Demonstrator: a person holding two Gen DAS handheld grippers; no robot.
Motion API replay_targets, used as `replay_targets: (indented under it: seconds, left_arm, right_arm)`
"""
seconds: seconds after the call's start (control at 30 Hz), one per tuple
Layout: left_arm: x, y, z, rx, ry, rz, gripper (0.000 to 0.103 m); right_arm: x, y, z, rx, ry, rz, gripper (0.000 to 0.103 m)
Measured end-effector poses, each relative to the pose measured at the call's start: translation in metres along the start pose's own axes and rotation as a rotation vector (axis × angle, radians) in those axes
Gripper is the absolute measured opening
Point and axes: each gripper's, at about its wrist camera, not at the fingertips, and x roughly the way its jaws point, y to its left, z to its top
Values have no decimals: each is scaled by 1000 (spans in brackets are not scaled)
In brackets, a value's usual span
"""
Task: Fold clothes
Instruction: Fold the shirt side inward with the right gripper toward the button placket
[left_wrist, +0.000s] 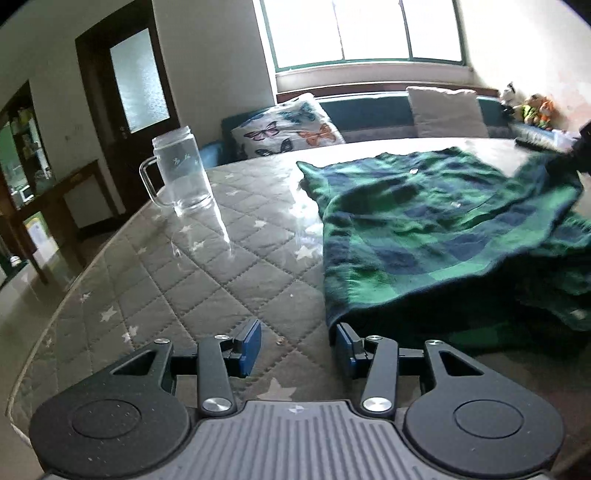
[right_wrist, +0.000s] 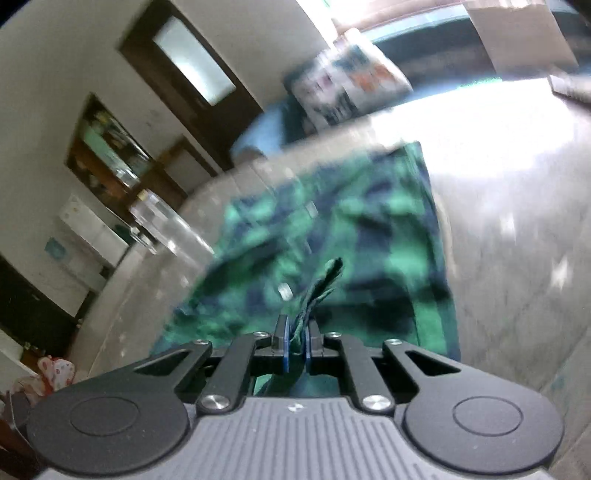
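Biggest thing in my feeds is the table, covered in a grey quilted cloth with little white stars under a glossy clear sheet. Behind it there's a teal sofa under a bright window, with a butterfly pillow and a plain pale pillow leaning on the backrest, and some soft toys off at the far end.

The shirt is the green and navy plaid one, spread over the right half of the table, a couple of pale buttons showing. Its near hem hangs raised off the cloth with a dark shadow under it, and the far right corner is pulled up toward a dark shape at the frame edge, hard to make out what that is.

Left gripper: blue pads wide apart, nothing between them, sitting low over the quilted cloth. The right pad is just beside the raised shirt hem; can't tell if it actually touches.

Right gripper: pads pinched together on a bunched fold of the shirt, which sticks up out of the pads. That feed is really motion-blurred, so details are mush.

Glass mug with a handle stands upright near the table's left edge, well apart from the shirt. It's got some white writing on the side, but too small for me to read.
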Motion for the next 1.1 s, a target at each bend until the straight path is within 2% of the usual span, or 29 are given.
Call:
replay_targets:
  seconds: [0.07,0.13,0.3,0.37,0.53,0.6,0.7,0.83,0.93,1.03,1.1]
  left_arm:
    - [-7,6,4,-4,-7,-22,48]
    - [-13,12,8,-8,-13,-43,48]
    - [-12,21,21,4,-13,-35,47]
    - [-7,20,27,5,-7,-37,47]
    - [11,7,49,-5,-36,-112,34]
    - [27,-2,58,-14,-39,-152,25]
    - [56,-15,70,-11,-18,-222,21]
    - [88,-25,75,7,23,-221,17]
    - [104,-24,69,2,54,-195,17]
    - [112,-24,60,24,64,-157,17]
    - [109,-21,60,10,58,-158,17]
  right_arm:
    - [-12,9,5,-49,-56,8,7]
    - [-4,0,-1,-38,-27,-29,7]
    - [15,-24,-18,-9,50,-123,7]
    - [14,-26,-21,-6,45,-132,7]
    - [7,-14,-17,-65,4,-123,7]
    - [10,-15,-19,-74,8,-143,7]
    - [12,-19,-18,-56,2,-144,7]
    - [9,-17,-16,-75,-18,-144,7]
    - [16,-22,-19,-78,5,-168,7]
    - [26,-30,-26,-81,46,-203,8]
    - [23,-27,-25,-104,41,-219,9]
